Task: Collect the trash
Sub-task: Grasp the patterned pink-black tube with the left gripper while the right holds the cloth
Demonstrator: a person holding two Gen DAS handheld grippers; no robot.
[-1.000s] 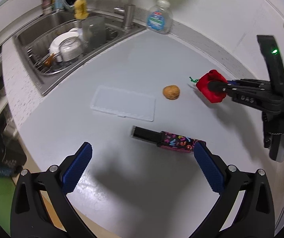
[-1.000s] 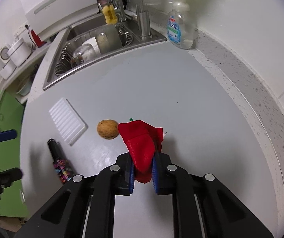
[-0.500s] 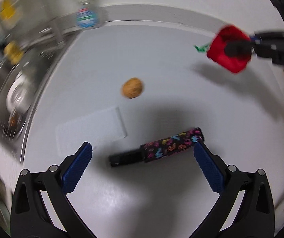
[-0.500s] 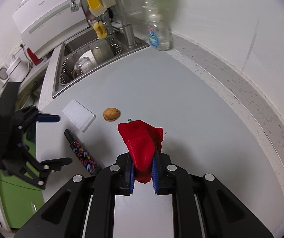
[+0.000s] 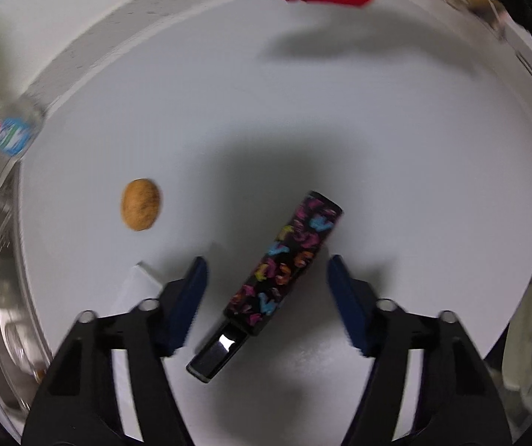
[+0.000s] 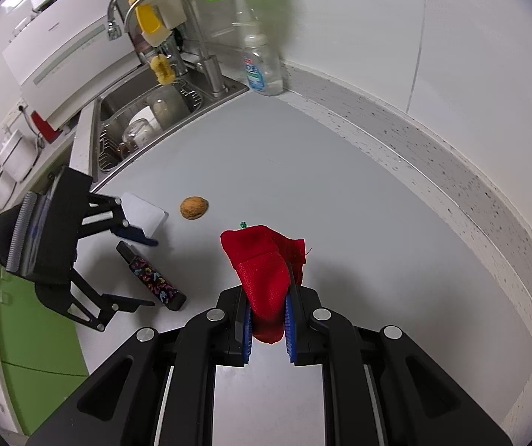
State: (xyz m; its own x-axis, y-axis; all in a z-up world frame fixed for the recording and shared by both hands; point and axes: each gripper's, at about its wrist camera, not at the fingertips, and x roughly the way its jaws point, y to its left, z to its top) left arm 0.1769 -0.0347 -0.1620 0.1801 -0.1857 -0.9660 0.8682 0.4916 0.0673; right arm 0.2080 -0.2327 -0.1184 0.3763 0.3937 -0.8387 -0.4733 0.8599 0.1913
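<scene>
Two pieces of trash are in play at this moment: the right gripper [image 6: 268, 330] is clamped on a red mesh bag [image 6: 262, 271] and holds it up off the counter [image 6: 303, 171], while the left gripper [image 5: 266, 290] hangs with its jaws spread on either side of a black tube with a colourful print [image 5: 284, 260], which lies flat on the counter. The tube sits slantwise between the blue pads [image 5: 344, 308], nearer to neither, and it is not yet touched as far as the blurred left view shows. The step in hand looks like the pickup of the tube; the next move probably calls for the left gripper to drop a little, square itself across the tube's length, and close on the printed middle, not the plain black end nearest the camera. A walnut-like brown nut [image 6: 194, 207] lies apart on the counter, and a white ribbed plastic lid [image 6: 143, 215] lies just beside the left gripper's far finger, close enough to be nudged as the jaws close. Open counter stretches to the right and toward the speckled back edge [image 6: 433, 156], so the right gripper has room to carry the bag away. The sink [image 6: 147, 119] and a soap bottle [image 6: 262, 70] stand well off at the far end. No trash bin is visible in either view.
</scene>
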